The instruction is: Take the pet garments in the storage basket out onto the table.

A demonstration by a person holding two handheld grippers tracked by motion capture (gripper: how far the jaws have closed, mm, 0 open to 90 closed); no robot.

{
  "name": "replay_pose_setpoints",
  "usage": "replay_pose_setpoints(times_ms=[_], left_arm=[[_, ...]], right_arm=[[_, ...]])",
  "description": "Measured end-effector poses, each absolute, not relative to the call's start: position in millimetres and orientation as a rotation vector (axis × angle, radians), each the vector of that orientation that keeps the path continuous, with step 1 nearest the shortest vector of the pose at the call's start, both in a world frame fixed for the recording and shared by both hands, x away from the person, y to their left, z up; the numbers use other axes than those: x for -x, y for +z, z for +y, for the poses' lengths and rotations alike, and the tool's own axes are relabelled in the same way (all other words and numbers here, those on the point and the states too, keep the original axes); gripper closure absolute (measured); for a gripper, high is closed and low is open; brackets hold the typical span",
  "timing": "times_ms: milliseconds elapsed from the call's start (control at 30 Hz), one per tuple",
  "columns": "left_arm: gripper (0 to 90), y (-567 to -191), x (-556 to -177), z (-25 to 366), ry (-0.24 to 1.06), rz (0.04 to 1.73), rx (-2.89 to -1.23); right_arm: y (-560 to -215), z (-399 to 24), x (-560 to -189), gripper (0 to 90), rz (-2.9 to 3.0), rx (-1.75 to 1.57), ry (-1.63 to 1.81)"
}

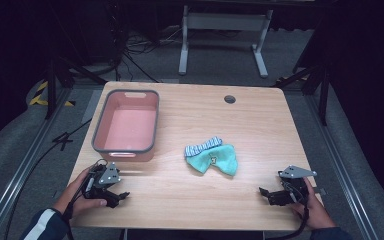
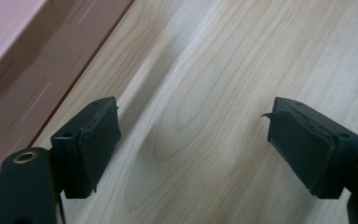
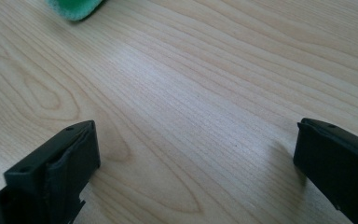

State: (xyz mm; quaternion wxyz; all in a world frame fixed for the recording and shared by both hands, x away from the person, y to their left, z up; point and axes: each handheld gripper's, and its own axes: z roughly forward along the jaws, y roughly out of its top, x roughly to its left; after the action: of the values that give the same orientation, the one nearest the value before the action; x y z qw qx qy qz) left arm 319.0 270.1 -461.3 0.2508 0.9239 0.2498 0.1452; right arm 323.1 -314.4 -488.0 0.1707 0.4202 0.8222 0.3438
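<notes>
A teal cloth (image 1: 216,161) with a blue-and-white striped band lies crumpled near the middle of the wooden table (image 1: 190,200). A pink bin (image 1: 126,126) with a grey rim stands empty at the table's left. My left gripper (image 1: 121,196) is held low at the front left, just in front of the bin, jaws open over bare wood (image 2: 193,135); the bin's pink wall (image 2: 23,60) shows beside it. My right gripper (image 1: 265,194) rests at the front right, open, with bare wood between its jaws (image 3: 196,154) and a corner of the teal cloth (image 3: 74,8) ahead.
A round cable hole (image 1: 230,99) sits near the table's far edge. Beyond the table stand a white frame (image 1: 223,37) and loose cables on grey floor. Dark stand legs flank both sides.
</notes>
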Motion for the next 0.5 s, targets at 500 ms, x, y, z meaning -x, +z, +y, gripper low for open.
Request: replay_pose_setpoints(times_ms=[500], left_arm=[[14.5,-482,-318,309,0.306,0.82,-2.259]], right_arm=[[-488,-315,-323,0.4,2.335,-1.192,0.973]])
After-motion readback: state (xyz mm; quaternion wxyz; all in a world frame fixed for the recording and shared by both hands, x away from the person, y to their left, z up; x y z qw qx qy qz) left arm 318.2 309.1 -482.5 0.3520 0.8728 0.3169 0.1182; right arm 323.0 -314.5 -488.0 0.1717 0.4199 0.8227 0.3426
